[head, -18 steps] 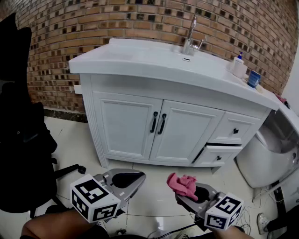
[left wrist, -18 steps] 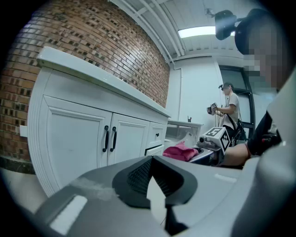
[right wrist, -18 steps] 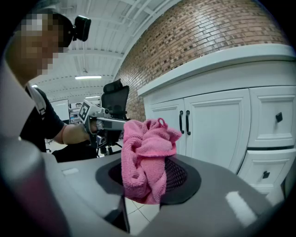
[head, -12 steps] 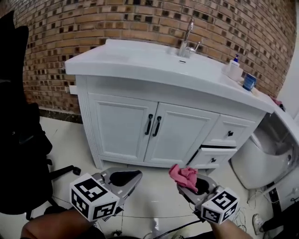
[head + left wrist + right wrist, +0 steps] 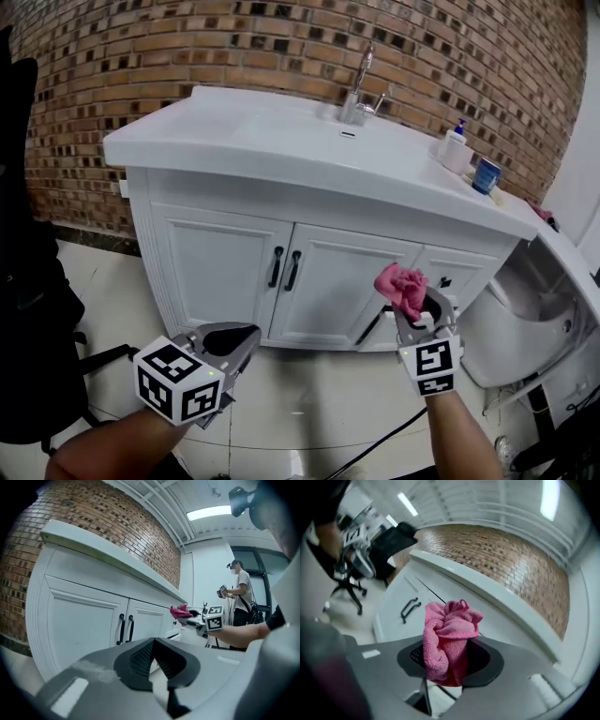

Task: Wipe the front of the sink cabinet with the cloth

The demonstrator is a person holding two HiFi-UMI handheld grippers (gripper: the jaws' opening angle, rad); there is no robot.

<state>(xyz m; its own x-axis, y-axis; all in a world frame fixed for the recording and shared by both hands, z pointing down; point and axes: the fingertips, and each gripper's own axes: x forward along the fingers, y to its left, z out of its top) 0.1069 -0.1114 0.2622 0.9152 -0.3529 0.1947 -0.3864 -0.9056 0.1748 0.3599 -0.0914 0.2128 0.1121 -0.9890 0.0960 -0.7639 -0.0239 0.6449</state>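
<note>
The white sink cabinet [image 5: 225,258] stands against a brick wall, with two doors and black handles [image 5: 284,268]. My right gripper [image 5: 416,307] is raised in front of the cabinet's right side, near the drawers, and is shut on a bunched pink cloth [image 5: 401,285]. The right gripper view shows the cloth [image 5: 450,634] standing up from between the jaws of the gripper [image 5: 449,660], with the cabinet [image 5: 401,599] behind. My left gripper [image 5: 242,336] hangs low at the left over the floor, shut and empty. In the left gripper view its jaws [image 5: 153,643] meet, with the cabinet doors [image 5: 79,625] ahead.
On the countertop are a faucet [image 5: 356,89], a soap bottle [image 5: 454,147] and a blue cup [image 5: 486,175]. A white fixture [image 5: 525,323] stands right of the cabinet. A black chair [image 5: 28,309] is at the left. A person [image 5: 240,592] stands in the background.
My right gripper has risen from near the floor with the cloth, up in front of the cabinet's drawers. The left gripper stays low. The view has moved closer to the cabinet.
</note>
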